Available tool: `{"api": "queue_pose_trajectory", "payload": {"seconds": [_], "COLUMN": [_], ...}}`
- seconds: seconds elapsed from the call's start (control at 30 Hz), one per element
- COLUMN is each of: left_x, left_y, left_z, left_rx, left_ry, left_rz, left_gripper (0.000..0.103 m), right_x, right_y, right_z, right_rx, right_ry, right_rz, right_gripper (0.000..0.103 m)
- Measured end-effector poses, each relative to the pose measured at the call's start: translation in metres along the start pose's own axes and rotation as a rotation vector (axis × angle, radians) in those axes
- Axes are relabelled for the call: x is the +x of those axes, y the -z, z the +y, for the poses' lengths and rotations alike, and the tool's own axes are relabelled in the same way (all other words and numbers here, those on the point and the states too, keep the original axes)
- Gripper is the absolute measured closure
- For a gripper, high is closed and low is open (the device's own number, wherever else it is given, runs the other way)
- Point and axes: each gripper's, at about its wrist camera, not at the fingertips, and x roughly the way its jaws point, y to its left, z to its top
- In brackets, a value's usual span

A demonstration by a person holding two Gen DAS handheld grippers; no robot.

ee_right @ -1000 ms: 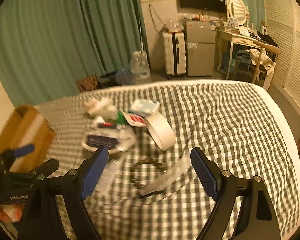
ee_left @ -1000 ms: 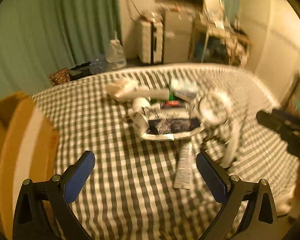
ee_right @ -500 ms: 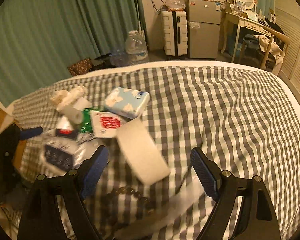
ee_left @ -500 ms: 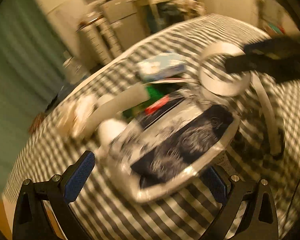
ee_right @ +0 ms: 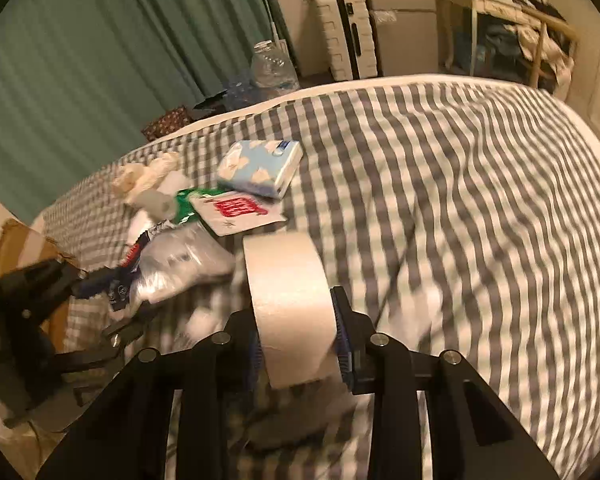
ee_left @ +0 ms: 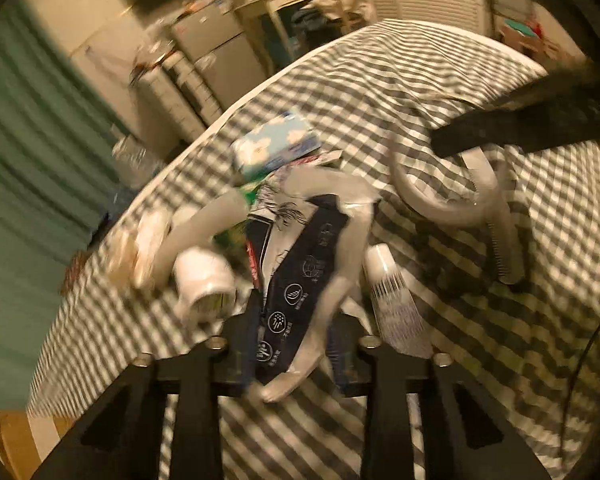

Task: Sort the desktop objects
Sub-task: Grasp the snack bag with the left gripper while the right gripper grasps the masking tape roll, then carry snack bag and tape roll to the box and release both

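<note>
My left gripper point(ee_left: 294, 354) is shut on a dark blue and white plastic packet point(ee_left: 300, 280), which also shows in the right wrist view point(ee_right: 172, 268). My right gripper point(ee_right: 300, 346) is shut on a wide roll of white tape point(ee_right: 290, 308), seen as a ring in the left wrist view point(ee_left: 444, 196). Both are over a pile on the checked cloth point(ee_right: 460, 200). The pile holds a light blue tissue pack point(ee_right: 260, 166), a white card with red print point(ee_right: 238, 210), a white tube point(ee_left: 396, 300) and a white bottle point(ee_left: 204, 282).
A white comb point(ee_left: 504, 236) lies right of the tape ring. A cardboard box point(ee_right: 24, 248) stands at the left edge of the cloth. Crumpled cream paper point(ee_right: 144, 176) lies at the pile's far left. Suitcase, fridge and desk stand beyond.
Both grippers moved in to the pile and closed. The left one took hold of the blue and white packet. The right one took hold of the tape roll.
</note>
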Motion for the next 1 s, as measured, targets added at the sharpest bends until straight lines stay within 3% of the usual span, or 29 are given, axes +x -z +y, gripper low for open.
{"api": "queue_pose_trajectory", "payload": {"seconds": [0.13, 0.27, 0.4, 0.57, 0.73, 0.87, 1.0], "left_x": [-0.020, -0.058, -0.097, -0.162, -0.228, -0.268, -0.281], "left_y": [0.005, 0.017, 0.034, 0.048, 0.068, 0.099, 0.146], "left_z": [0.017, 0.033, 0.039, 0.066, 0.116, 0.158, 0.197], "left_rx": [-0.167, -0.302, -0.344, -0.390, -0.481, -0.520, -0.572], "left_ry": [0.034, 0.025, 0.009, -0.016, -0.049, -0.101, -0.162], "left_rz": [0.050, 0.038, 0.017, -0.041, -0.112, -0.142, -0.124], "left_gripper": [0.078, 0.078, 0.077, 0.077, 0.077, 0.077, 0.077], "right_x": [-0.024, -0.053, -0.085, -0.122, -0.155, -0.169, -0.167], "right_y": [0.012, 0.022, 0.035, 0.044, 0.036, 0.030, 0.027], "right_z": [0.017, 0.046, 0.090, 0.140, 0.188, 0.238, 0.292], "right_rx": [-0.026, -0.067, -0.186, -0.257, -0.262, -0.309, -0.381], "right_ry": [-0.004, -0.018, 0.032, -0.021, -0.108, -0.126, -0.135], "right_rz": [0.013, -0.015, -0.046, -0.077, -0.121, -0.154, -0.168], "right_gripper": [0.074, 0.074, 0.074, 0.074, 0.074, 0.074, 0.074]}}
